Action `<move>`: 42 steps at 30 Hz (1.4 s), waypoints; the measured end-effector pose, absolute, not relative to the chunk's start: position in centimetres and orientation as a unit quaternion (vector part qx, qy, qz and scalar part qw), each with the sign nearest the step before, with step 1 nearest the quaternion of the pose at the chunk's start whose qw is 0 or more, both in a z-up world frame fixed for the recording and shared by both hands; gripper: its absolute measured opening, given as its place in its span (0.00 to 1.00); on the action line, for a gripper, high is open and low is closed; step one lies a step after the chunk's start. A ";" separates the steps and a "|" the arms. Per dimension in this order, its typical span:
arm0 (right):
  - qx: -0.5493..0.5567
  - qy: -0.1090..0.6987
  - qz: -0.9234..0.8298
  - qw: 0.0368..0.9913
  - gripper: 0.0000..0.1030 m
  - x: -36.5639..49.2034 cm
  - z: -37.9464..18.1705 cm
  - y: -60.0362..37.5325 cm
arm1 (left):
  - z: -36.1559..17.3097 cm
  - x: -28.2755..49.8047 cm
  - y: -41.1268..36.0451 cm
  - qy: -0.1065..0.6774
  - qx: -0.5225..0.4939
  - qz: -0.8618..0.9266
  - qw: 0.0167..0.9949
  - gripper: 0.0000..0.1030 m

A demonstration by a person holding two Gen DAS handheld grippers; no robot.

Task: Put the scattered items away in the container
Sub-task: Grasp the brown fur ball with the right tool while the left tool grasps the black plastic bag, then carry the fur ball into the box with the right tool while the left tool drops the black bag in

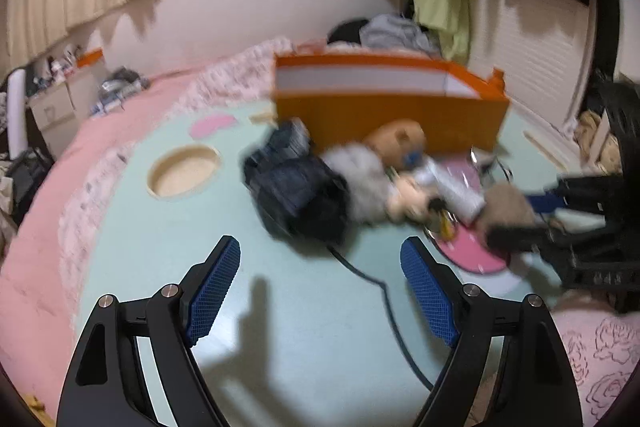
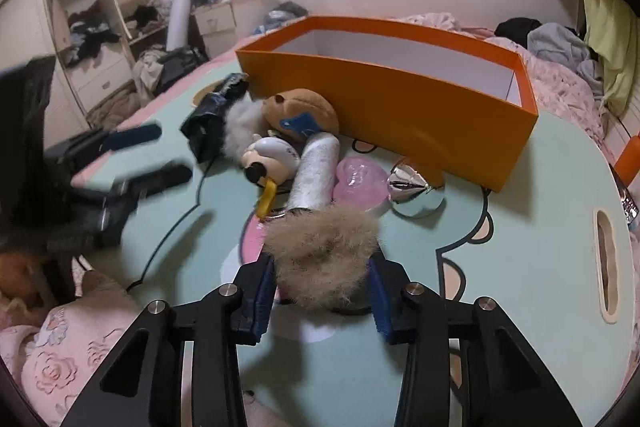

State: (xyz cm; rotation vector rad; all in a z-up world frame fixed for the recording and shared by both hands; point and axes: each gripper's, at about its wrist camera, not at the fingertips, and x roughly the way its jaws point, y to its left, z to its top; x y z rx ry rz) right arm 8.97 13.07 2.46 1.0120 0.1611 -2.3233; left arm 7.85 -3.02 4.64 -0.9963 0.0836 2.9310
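**Fur ball gripped, box waiting**

Blue-padded jaws of the right hand-held gripper (image 2: 320,291) press both sides of a tan fluffy fur pompom (image 2: 324,259), hiding what lies beneath it. Left hand-held gripper (image 1: 320,291) hangs wide, holding nothing. An orange cardboard box (image 2: 400,95) stands toward the mint-green surface's (image 2: 520,259) far edge; motion blur smears the toy pile beside it.
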 end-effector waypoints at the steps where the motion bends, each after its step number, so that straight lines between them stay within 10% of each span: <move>1: 0.376 0.054 -0.875 0.299 0.39 9.3 2.6 13.3 | 5.1 7.5 -3.3 0.033 -0.318 0.948 0.014 0.80; 12: 0.368 0.004 -0.884 0.288 0.39 9.6 3.0 15.2 | 5.2 2.0 -5.9 -0.031 -0.356 0.932 0.051 0.79; 15: 0.367 0.002 -0.885 0.287 0.39 9.6 3.1 15.3 | 4.2 1.1 -5.7 -0.054 -0.388 0.915 0.100 0.46; 18: 0.363 0.002 -0.888 0.283 0.39 9.7 3.2 15.4 | 4.4 1.9 -5.4 -0.044 -0.380 0.919 0.096 0.39; 42: 0.339 0.021 -0.890 0.305 0.39 9.0 6.0 14.8 | 12.1 6.7 -0.9 -0.023 -0.262 0.955 0.139 0.40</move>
